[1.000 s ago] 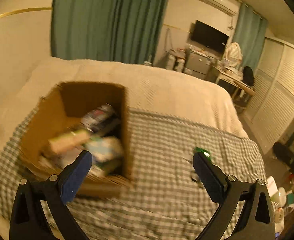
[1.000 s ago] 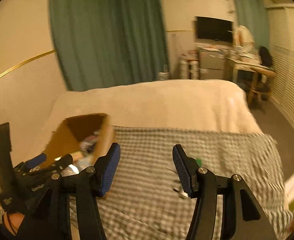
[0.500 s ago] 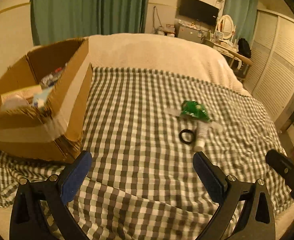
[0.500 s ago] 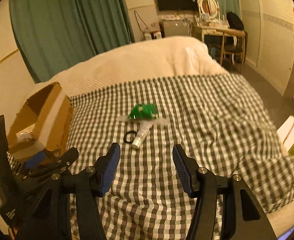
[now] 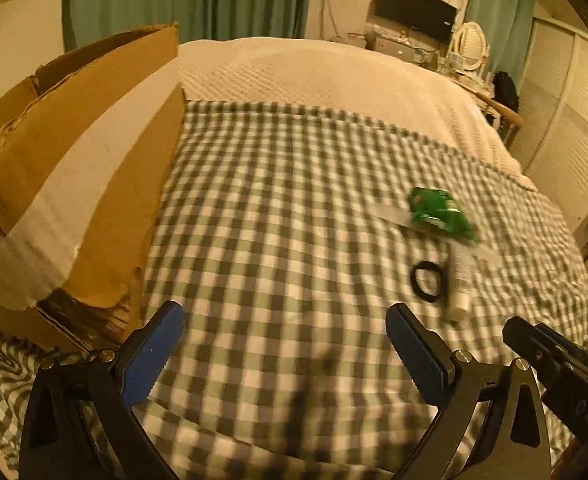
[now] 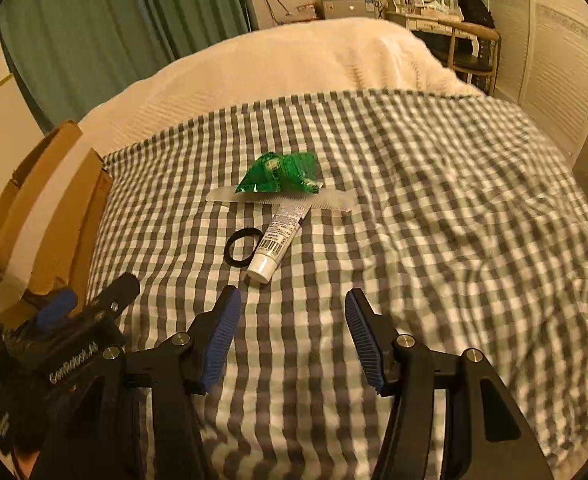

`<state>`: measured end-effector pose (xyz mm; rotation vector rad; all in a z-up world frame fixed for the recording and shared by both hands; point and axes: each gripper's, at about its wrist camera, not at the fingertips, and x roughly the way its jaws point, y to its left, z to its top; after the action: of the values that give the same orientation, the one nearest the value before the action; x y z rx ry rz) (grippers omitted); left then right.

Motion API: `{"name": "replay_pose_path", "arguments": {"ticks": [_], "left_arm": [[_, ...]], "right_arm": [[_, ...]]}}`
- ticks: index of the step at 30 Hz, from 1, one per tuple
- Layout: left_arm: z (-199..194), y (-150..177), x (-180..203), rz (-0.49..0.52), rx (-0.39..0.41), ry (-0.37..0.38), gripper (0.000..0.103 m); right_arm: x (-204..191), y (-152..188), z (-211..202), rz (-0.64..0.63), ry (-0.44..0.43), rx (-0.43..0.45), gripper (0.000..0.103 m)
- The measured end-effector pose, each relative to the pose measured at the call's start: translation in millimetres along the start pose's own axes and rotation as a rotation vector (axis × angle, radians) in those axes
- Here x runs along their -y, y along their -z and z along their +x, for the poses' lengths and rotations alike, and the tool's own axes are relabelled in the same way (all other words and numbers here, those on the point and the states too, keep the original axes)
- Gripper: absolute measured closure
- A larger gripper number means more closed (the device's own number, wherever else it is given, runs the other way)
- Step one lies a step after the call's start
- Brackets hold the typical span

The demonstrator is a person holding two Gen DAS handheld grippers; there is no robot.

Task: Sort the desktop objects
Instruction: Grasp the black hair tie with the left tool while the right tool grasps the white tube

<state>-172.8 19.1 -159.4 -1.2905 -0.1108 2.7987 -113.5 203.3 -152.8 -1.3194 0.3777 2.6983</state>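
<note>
On the checked cloth lie a green packet (image 6: 278,173) (image 5: 438,213), a clear comb (image 6: 326,200) under it, a white tube (image 6: 277,239) (image 5: 462,276) and a black hair ring (image 6: 241,253) (image 5: 428,282). My right gripper (image 6: 291,320) hangs open just short of the tube, nothing between its blue pads. My left gripper (image 5: 285,340) is open and wide, over bare cloth between the cardboard box (image 5: 73,184) and the small items. The box's inside is hidden from here.
The box (image 6: 49,216) stands at the left on the bed. A cream blanket (image 5: 326,76) covers the far half. The bed drops off at the right toward louvred doors (image 5: 566,168). A desk and a chair (image 6: 470,48) stand behind.
Both grippers have come down and forward toward the cloth. The box has slid to the left of view and the small items have grown closer. Jaw widths look unchanged.
</note>
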Motion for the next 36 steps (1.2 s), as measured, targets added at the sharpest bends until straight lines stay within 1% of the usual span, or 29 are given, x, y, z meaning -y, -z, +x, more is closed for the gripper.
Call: {"name": "replay_pose_path", "arguments": {"ticks": [3, 6, 8, 10, 16, 18, 21, 25, 27, 28, 29, 31, 33, 34, 36], "left_arm": [[6.4, -2.7, -12.2, -0.048, 0.0, -0.012, 0.0], [10.3, -2.4, -18.1, -0.095, 0.002, 0.004, 0.0], [11.8, -1.1, -15.6, -0.09, 0.004, 0.006, 0.0], [13.7, 0.2, -10.7, -0.072, 0.009, -0.015, 0.0], [24.5, 1.9, -0.8, -0.045, -0.003, -0.012, 0.0], [28.0, 2.3, 2.3, -0.04, -0.007, -0.008, 0.0], [32.4, 2.9, 5.3, -0.034, -0.011, -0.016, 0.0], [35.0, 4.0, 6.8, -0.037, -0.014, -0.026, 0.0], [35.8, 4.5, 7.9, -0.037, -0.01, -0.032, 0.0], [36.2, 4.7, 8.3, -0.035, -0.008, -0.034, 0.0], [36.6, 4.8, 9.5, -0.033, -0.007, -0.034, 0.0], [35.7, 4.8, 13.4, -0.028, 0.0, -0.02, 0.0], [33.2, 4.4, 21.2, -0.022, 0.012, 0.013, 0.0], [31.7, 3.8, 25.5, -0.019, 0.015, 0.025, 0.0], [29.4, 2.7, 37.8, -0.007, 0.017, 0.063, 0.0]], "right_arm": [[-6.9, -1.4, 16.6, -0.001, 0.006, -0.011, 0.049], [-11.2, -1.1, 34.4, -0.008, 0.008, -0.024, 0.049], [-12.0, -1.2, 43.6, -0.008, 0.011, -0.032, 0.049], [-11.0, 0.6, 53.4, -0.006, 0.008, -0.036, 0.049], [-14.0, 4.5, 60.3, -0.058, 0.02, 0.006, 0.049], [-13.8, 1.9, 61.1, -0.051, 0.014, 0.024, 0.049], [-11.5, -5.9, 61.0, -0.024, -0.026, 0.056, 0.049], [-8.6, -14.6, 59.3, -0.006, -0.041, 0.091, 0.049], [-3.7, -17.3, 56.9, 0.042, -0.087, 0.108, 0.049], [-3.8, -18.9, 59.2, 0.044, -0.094, 0.103, 0.049], [-5.9, -21.0, 66.5, 0.031, -0.092, 0.084, 0.05], [-6.2, -21.4, 82.3, 0.018, -0.086, 0.033, 0.075], [3.8, -24.8, 80.4, 0.06, -0.131, 0.025, 0.079], [7.9, -27.5, 76.6, 0.072, -0.14, 0.022, 0.08], [14.5, -34.0, 63.9, 0.069, -0.122, 0.031, 0.081]]}}
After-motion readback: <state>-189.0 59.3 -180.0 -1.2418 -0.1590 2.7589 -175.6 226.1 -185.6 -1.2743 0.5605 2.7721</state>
